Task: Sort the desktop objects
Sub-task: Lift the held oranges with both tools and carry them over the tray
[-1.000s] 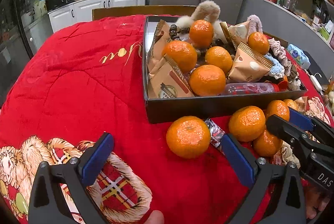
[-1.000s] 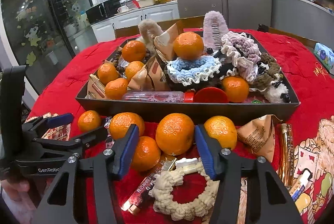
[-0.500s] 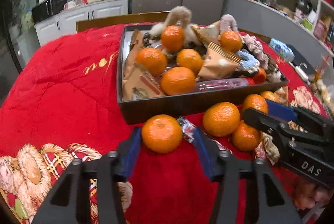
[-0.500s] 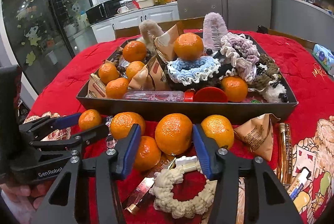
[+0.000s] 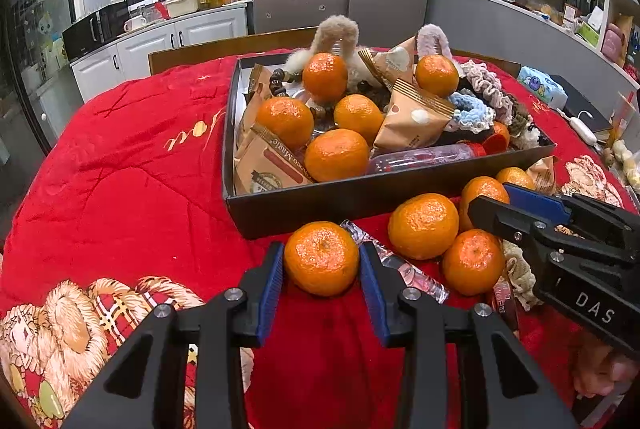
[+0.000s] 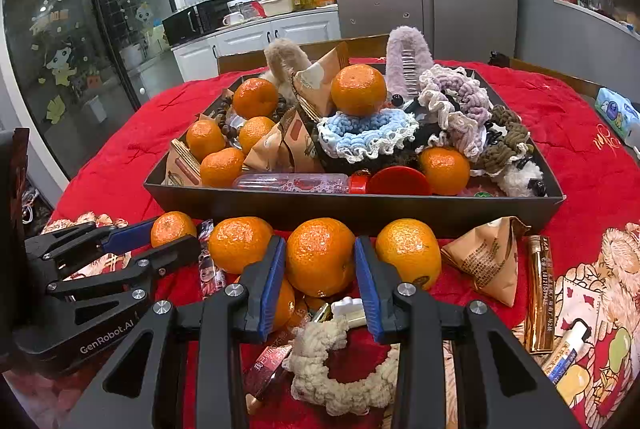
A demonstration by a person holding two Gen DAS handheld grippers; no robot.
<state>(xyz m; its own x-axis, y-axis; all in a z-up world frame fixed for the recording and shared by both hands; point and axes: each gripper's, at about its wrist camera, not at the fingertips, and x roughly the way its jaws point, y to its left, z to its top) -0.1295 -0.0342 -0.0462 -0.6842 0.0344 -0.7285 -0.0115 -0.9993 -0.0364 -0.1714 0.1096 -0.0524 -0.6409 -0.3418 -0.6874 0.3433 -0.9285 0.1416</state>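
Progress: tray point(image 6: 352, 207) part-filled | left gripper point(image 5: 322, 271) closing around a mandarin point(image 5: 321, 258) on the red surface point(image 5: 120, 197) | right gripper point(image 6: 320, 269) closing around another mandarin point(image 6: 320, 256) | remaining: loose mandarins, snack packet point(image 6: 486, 265), hair tie point(image 6: 340, 365).

Right claw point(image 6: 320, 283) closing on a mandarin point(image 6: 320, 257) (blue pads at both sides) before the black tray point(image 6: 360, 207) on the red-clothed counter point(image 6: 592, 165)
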